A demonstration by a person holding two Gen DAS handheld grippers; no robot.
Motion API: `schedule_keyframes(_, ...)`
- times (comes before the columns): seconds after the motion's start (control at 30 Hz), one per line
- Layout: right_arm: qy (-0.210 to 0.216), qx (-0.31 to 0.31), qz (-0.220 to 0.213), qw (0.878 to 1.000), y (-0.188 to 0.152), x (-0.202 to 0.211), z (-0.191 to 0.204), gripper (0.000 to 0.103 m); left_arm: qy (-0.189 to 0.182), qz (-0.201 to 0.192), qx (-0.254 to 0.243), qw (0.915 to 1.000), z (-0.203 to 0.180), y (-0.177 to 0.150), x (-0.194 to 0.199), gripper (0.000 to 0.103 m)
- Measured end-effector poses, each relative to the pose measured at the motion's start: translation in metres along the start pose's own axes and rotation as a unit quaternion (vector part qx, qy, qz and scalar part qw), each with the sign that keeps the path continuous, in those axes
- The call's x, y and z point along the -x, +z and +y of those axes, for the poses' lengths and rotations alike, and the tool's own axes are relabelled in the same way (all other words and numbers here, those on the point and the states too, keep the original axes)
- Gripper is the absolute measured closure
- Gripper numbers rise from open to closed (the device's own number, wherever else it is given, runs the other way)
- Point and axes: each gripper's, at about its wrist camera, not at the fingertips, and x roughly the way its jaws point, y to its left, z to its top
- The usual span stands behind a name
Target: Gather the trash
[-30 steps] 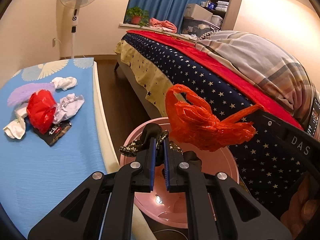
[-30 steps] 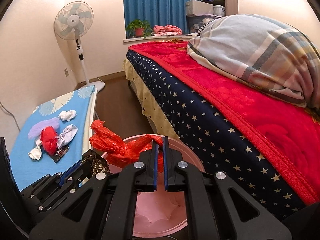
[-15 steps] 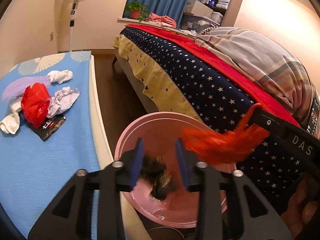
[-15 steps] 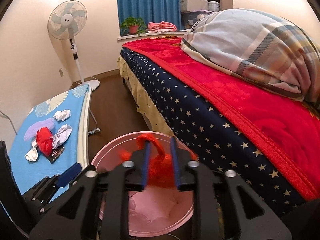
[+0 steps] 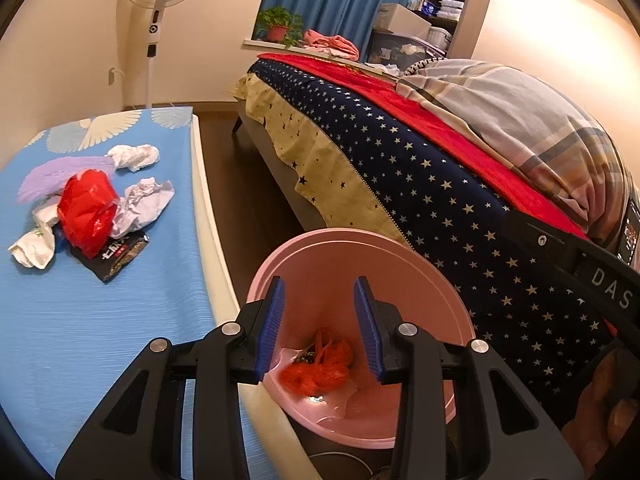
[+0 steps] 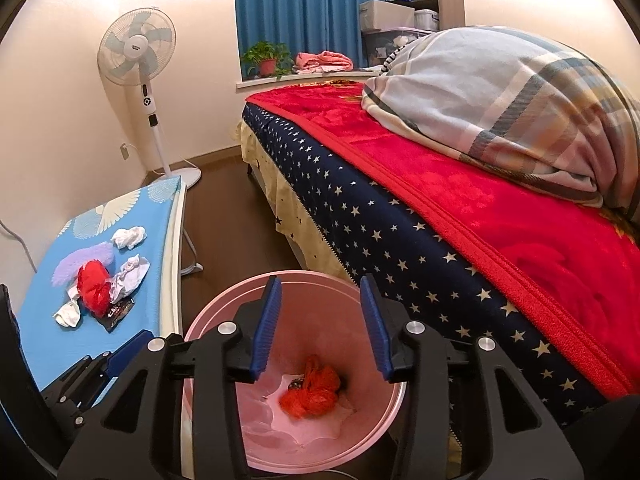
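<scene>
Bedroom floor runs between a bed (image 6: 400, 216) with a star-patterned cover and a low bench (image 5: 100, 320) topped in blue cloth. Between them stands a pink bin (image 6: 224, 316), and both claws hang over its mouth. Left claw (image 5: 320, 324) has its blue pads wide apart with nothing between them; right claw (image 6: 320, 324) is spread just as wide and equally empty. At the bin's bottom lies a crumpled orange bag (image 6: 310, 394), with a small dark scrap, hard to make out, just behind it. On the bench sit a red bag (image 5: 86, 210), white paper wads (image 5: 144, 208), a purple cloth (image 5: 60, 176) and a black packet (image 5: 118, 256), clustered together.
</scene>
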Motion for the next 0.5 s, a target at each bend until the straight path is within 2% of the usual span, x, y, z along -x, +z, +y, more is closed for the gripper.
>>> schedule_keyframes(0.3,0.022,0.002,-0.011,1.0,-0.001,0.006,0.008,0.061,0.01,-0.01,0.0,0.9999,0.007,0.002,0.012,0.067)
schedule_keyframes(0.5,0.057,0.013,-0.023,0.998,-0.002,0.01,0.024,0.061,0.022,-0.017,0.007,0.9996,0.022,0.001,0.023,0.067)
